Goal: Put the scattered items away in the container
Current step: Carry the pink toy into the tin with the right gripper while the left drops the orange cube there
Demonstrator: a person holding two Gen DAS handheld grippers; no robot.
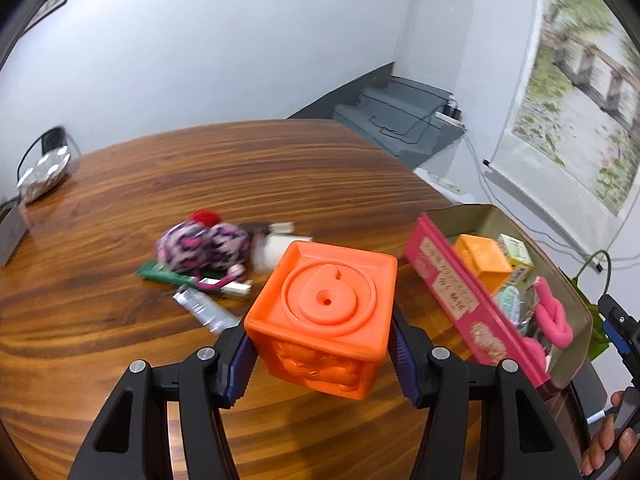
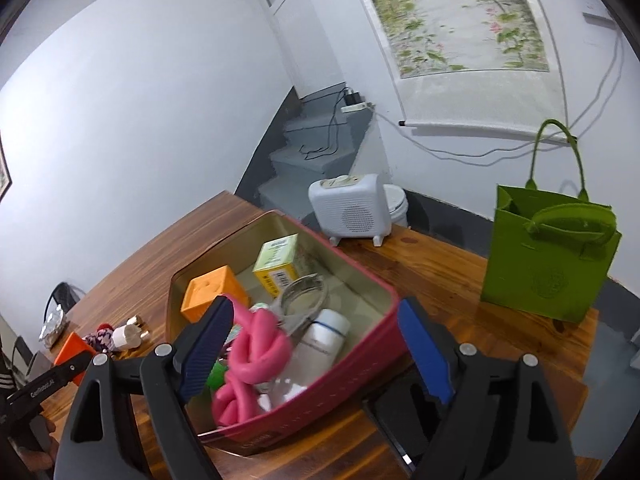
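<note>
White walls (image 1: 220, 40), grey stairs (image 1: 400, 120), wooden table (image 1: 120, 320), hanging scroll painting (image 2: 460, 20).

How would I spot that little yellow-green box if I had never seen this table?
Find the pink rectangular tin on the brown wooden table. Look into its far end, the one nearest the white speaker-like appliance. There stands the small yellow-green cardboard carton beside an orange plastic cube; it alone bears printed text and a barcode.

**Orange cube lifted, tin part filled**

An orange cube (image 1: 322, 312) sits upright, clear of the table, beside the open pink tin (image 2: 320, 412). The tin holds a pink knotted rope (image 2: 256, 356), white bottle (image 2: 324, 340), yellow box (image 2: 276, 266), small orange block (image 2: 212, 292).
</note>
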